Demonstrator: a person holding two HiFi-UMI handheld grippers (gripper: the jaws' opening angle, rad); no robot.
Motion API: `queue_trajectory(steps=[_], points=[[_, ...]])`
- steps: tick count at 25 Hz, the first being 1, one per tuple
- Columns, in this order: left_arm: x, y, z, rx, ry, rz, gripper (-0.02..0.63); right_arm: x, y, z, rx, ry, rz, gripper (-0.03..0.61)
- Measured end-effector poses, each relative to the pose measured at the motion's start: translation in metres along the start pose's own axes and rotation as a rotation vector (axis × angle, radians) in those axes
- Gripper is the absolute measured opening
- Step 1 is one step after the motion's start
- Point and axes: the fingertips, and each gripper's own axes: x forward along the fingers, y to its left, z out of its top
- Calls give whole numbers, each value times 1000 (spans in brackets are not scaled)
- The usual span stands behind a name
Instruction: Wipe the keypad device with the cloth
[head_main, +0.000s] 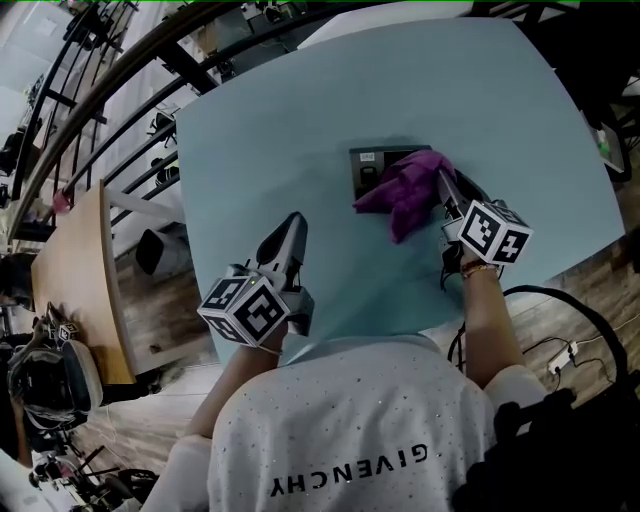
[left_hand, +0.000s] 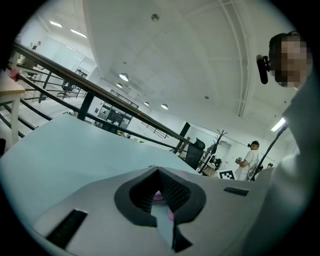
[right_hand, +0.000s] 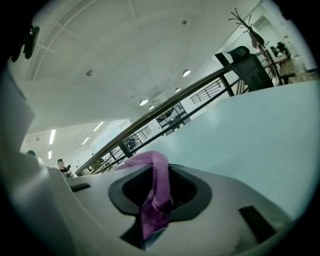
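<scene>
The dark keypad device (head_main: 371, 166) lies flat on the pale blue table (head_main: 290, 120), right of centre. A purple cloth (head_main: 402, 186) is bunched over its right part and hides that side. My right gripper (head_main: 441, 180) comes in from the near right and is shut on the cloth (right_hand: 160, 176), which drapes out between the jaws in the right gripper view (right_hand: 157, 196). My left gripper (head_main: 294, 222) rests low over bare table to the near left of the device, jaws together, holding nothing. Through its jaws (left_hand: 160, 194) only a speck of purple shows.
A wooden desk (head_main: 75, 270) and a dark railing (head_main: 120, 80) run along the left of the table. Cables and a power strip (head_main: 562, 352) lie on the floor at the right. A person (left_hand: 248, 161) stands far off; an office chair (right_hand: 248, 62) is beyond the table.
</scene>
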Motion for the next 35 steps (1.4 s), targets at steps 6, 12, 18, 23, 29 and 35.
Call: queue_trajectory(steps=[6,12,18,23,29,35], points=[[-7,0,-6,10,20,17,-6,-14,-11,-11,2,25,-51,86],[-8,-9,-14,0,21,-8,-6,-31,-3,-16,-1,31,-28,86],[-11,-16,-23,-40,-3,-37,-6,-24,57,-15,-34,32,164,85],[-17,-19,-21,-60,-26,-60,-6,-8,119,-30,-227,92,292,85],[-29,-18,-22,-55,-24,-33,-6,13,143,-49,-362,174,301,86],[-41,-9,-19,-89,-69,-15,-6,36,137,-62,-314,232,267,86]])
